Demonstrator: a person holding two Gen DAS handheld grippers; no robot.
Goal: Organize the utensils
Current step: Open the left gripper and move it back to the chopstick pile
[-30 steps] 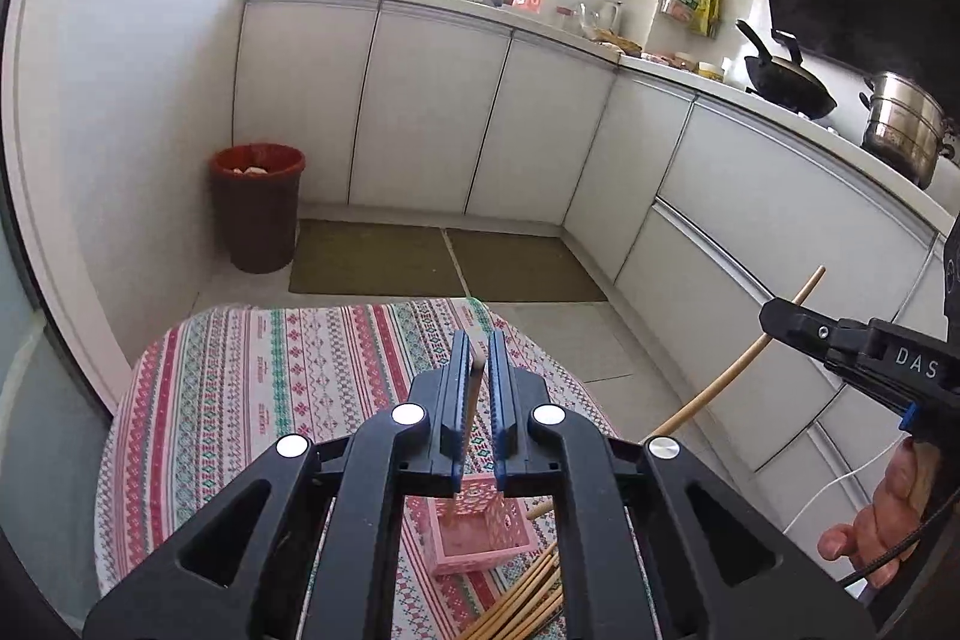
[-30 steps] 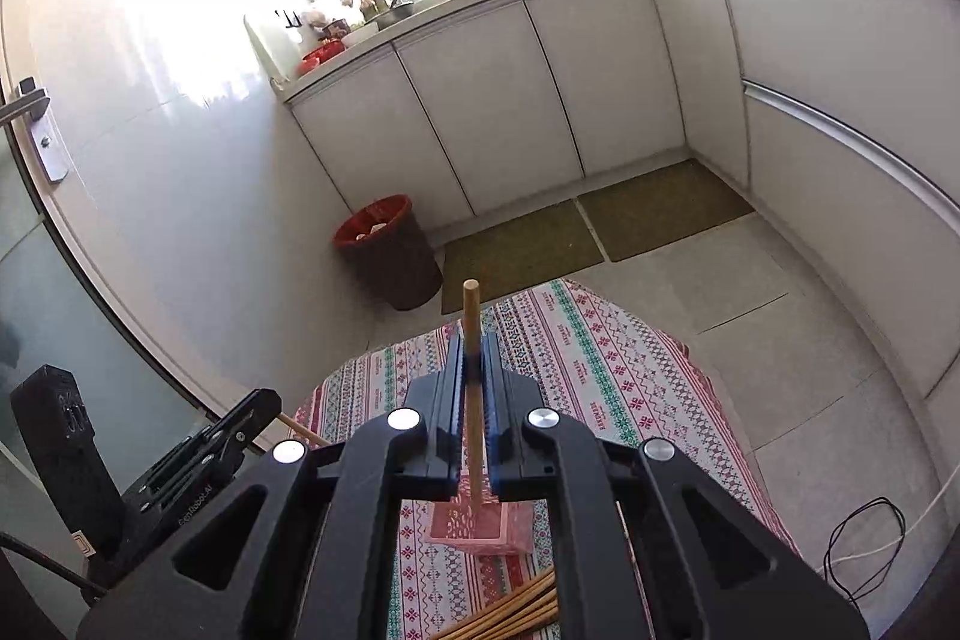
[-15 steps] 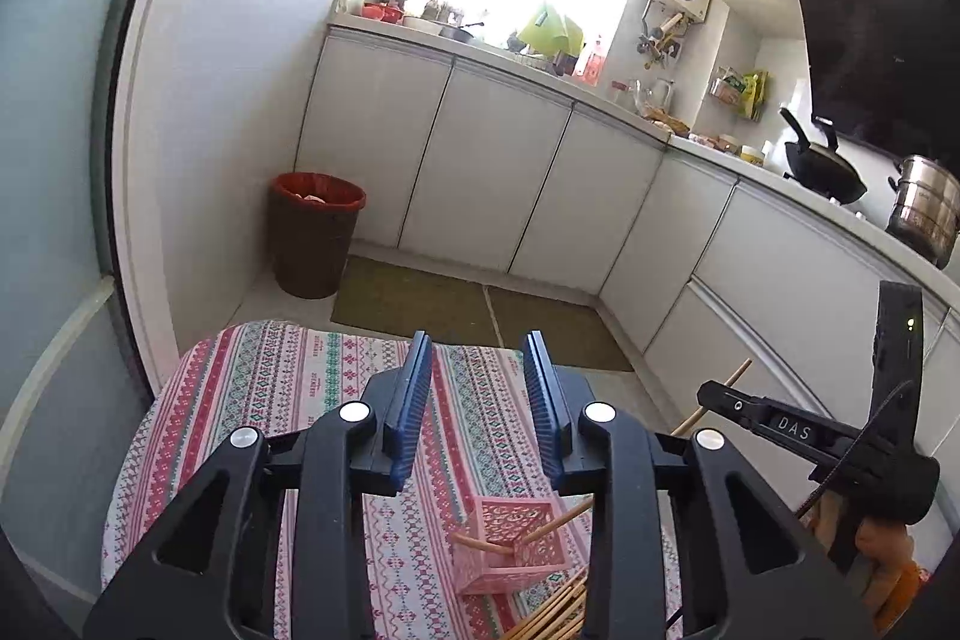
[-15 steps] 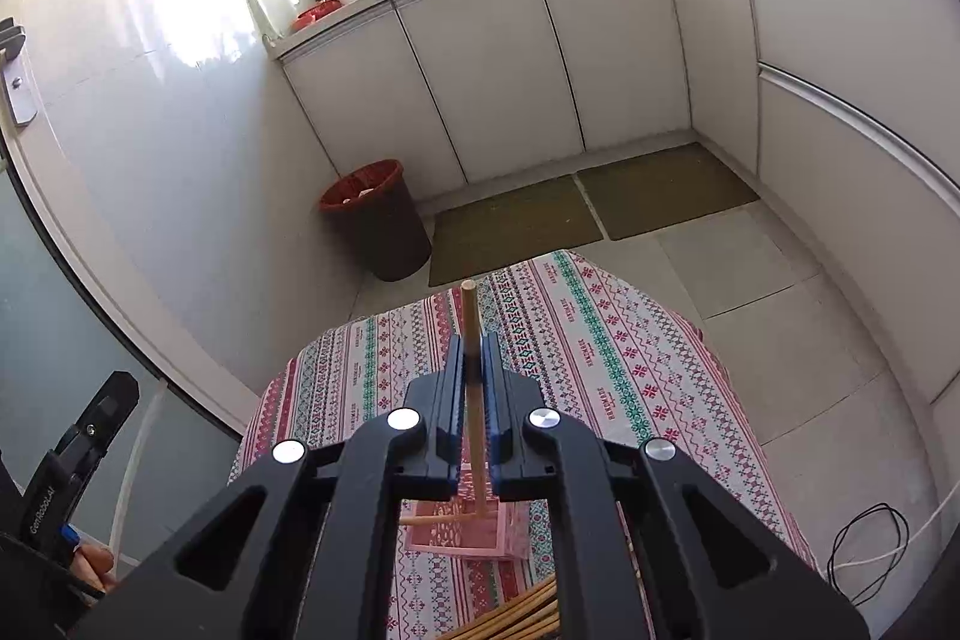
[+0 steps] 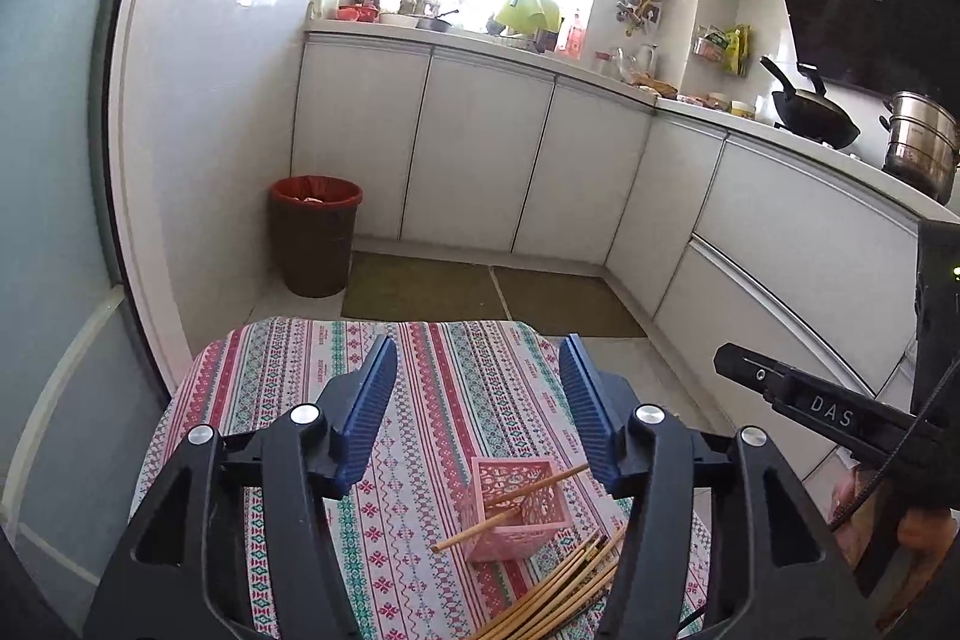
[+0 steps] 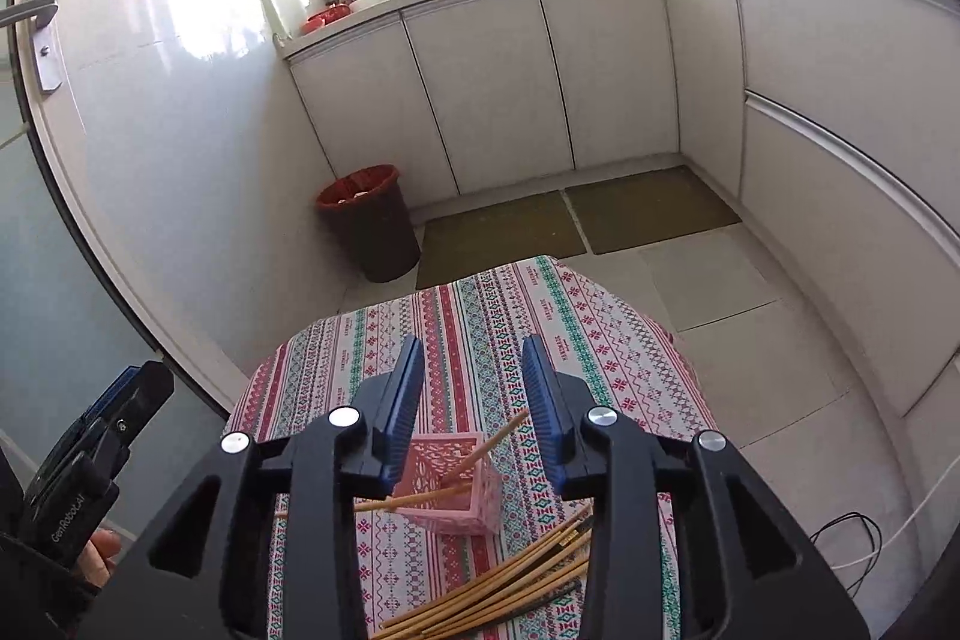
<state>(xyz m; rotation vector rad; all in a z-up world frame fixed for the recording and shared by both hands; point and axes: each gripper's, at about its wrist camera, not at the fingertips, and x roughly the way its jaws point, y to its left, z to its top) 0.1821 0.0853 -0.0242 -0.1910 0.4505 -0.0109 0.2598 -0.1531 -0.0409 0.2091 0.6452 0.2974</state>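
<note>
This is a home kitchen. White base cabinets [image 5: 480, 148] run under a cluttered countertop [image 5: 690, 103] holding a black wok [image 5: 816, 115] and a steel steamer pot [image 5: 921, 151]. A red-lined waste bin [image 5: 315, 235] stands on the tiled floor.

chopsticks [image 5: 558, 589]: wood, matt | basket [image 5: 517, 508]: pink perforated plastic | tablecloth [image 5: 288, 370]: patterned cloth | cabinets [image 5: 480, 160]: glossy

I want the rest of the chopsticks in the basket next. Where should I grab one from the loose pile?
Take a chopstick from the pile's near edge at mid-shaft, coming from above with fingers across it. They lie flat and fanned on the cloth beside the basket, so the outermost one is probably easiest to single out.
</note>
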